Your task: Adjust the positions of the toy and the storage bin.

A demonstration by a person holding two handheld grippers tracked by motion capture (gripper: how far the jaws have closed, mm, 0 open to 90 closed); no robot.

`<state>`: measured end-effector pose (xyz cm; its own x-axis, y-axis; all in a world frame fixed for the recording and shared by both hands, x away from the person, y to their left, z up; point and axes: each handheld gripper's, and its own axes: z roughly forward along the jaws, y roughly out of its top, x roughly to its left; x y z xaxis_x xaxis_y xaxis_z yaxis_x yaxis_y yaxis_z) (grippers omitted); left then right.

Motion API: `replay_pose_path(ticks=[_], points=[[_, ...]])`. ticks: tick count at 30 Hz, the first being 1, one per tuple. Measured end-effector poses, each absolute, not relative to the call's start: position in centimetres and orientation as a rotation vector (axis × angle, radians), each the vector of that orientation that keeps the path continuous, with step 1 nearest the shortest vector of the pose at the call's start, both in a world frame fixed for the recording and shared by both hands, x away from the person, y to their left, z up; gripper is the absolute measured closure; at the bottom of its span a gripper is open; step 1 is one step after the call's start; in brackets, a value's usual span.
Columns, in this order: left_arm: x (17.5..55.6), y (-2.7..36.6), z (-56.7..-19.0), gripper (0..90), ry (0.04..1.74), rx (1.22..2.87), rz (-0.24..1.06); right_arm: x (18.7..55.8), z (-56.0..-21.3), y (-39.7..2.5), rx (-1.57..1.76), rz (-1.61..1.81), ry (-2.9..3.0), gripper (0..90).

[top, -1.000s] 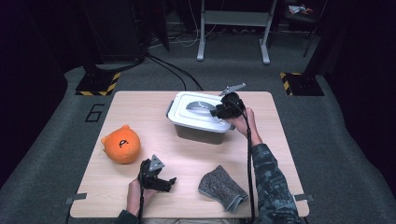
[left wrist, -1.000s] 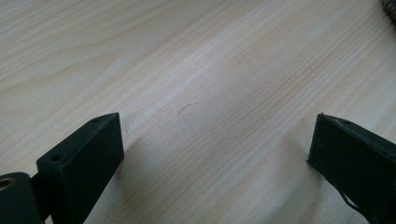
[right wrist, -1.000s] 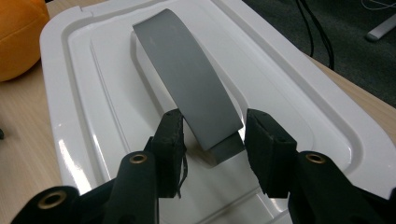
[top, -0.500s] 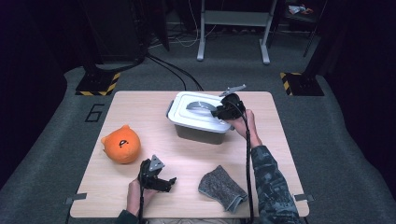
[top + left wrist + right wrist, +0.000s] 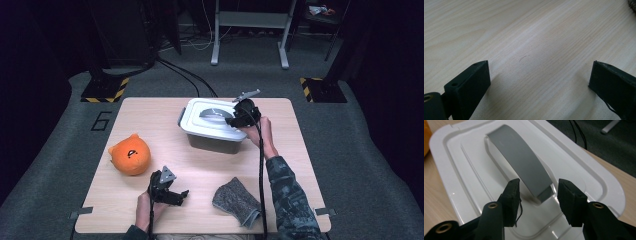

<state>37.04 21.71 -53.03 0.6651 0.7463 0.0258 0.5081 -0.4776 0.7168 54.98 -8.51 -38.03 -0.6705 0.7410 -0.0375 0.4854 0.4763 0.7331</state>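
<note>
Nothing moved since prev frame: right gripper (image 5: 537, 192) spread astride lid handle (image 5: 520, 163); left gripper (image 5: 537, 80) spread over table (image 5: 529, 37).

so on the table (image 5: 150, 115) there's one white lidded box (image 5: 212, 125), one orange plush toy (image 5: 130, 154), one grey knitted cloth (image 5: 237, 202), plus two grippers, left (image 5: 172, 194) and right (image 5: 234, 118)
</note>
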Motion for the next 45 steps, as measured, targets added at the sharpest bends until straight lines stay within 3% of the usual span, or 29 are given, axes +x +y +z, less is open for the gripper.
replay_pose_path(ticks=[5, 7, 9, 16, 34, 41, 45], points=[[37.0, 21.7, -53.0, 3.1, 0.964, 2.181, 0.441, 55.8, -37.6, -7.9, 0.963, 1.032, 2.423, 42.5], [37.0, 21.7, -53.0, 3.1, 0.966, 2.183, 0.436, 56.5, -37.8, -7.1, 0.934, 1.024, 2.46, 44.0], [37.0, 21.7, -53.0, 3.2, 0.963, 2.18, 0.44, 56.9, -38.1, -6.8, 0.936, 0.992, 2.471, 50.9], [37.0, 21.7, -53.0, 3.4, 0.963, 2.18, 0.44, 56.9, -38.4, -7.0, 0.932, 0.989, 2.475, 54.2], [37.0, 21.7, -53.1, 3.4, 0.963, 2.175, 0.438, 53.7, -38.5, -7.9, 0.999, 0.933, 2.395, 58.0], [37.0, 21.7, -53.0, 3.4, 0.962, 2.181, 0.44, 54.5, -38.0, -7.5, 0.919, 0.991, 2.421, 49.5], [37.0, 21.7, -53.1, 3.4, 0.962, 2.178, 0.438, 54.9, -37.7, -6.8, 0.864, 0.993, 2.43, 54.3]])
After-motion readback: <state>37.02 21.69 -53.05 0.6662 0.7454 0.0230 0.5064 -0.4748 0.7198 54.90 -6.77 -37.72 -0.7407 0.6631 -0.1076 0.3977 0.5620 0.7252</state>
